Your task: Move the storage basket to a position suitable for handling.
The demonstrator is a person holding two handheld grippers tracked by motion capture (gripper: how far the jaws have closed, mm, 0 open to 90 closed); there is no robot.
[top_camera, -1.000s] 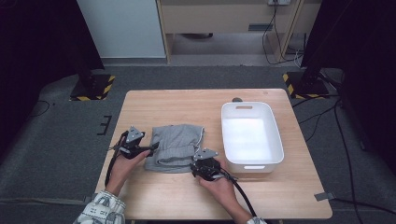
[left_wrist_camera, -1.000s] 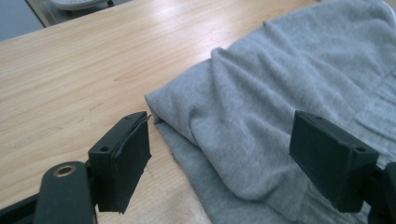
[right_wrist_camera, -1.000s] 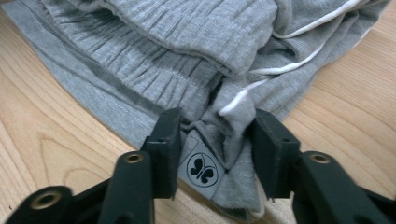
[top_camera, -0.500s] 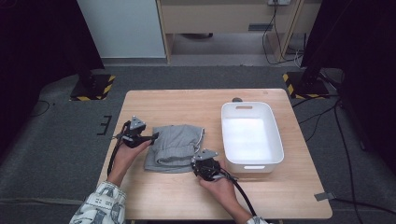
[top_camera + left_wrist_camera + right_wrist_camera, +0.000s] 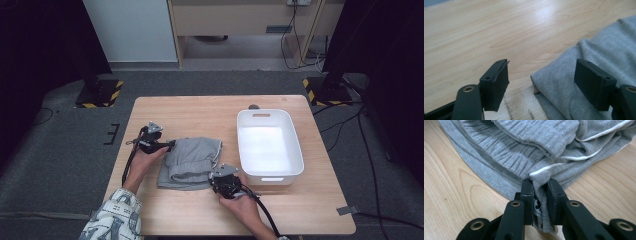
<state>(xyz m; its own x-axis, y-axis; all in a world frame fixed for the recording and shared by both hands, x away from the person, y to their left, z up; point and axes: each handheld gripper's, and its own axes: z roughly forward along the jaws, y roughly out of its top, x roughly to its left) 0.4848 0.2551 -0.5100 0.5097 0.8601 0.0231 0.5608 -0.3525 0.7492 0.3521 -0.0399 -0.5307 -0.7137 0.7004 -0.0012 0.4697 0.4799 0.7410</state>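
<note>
The grey garment (image 5: 192, 162) lies folded and rumpled on the wood, white piping along its ribbed hem. One bunched edge (image 5: 540, 195) is pinched between the right jaws; another folded corner (image 5: 554, 85) sits between the left jaws, untouched.

Grey garment (image 5: 191, 161) with white piping, on a pale wood-grain tabletop (image 5: 200, 107). White tub (image 5: 295, 150) beside it. Both tools black. The person's sleeve (image 5: 114, 217) is white with a blue print.

Lab: hazard-striped stands (image 5: 99, 93), cables (image 5: 300, 47), lone wooden table (image 5: 200, 107)
</note>
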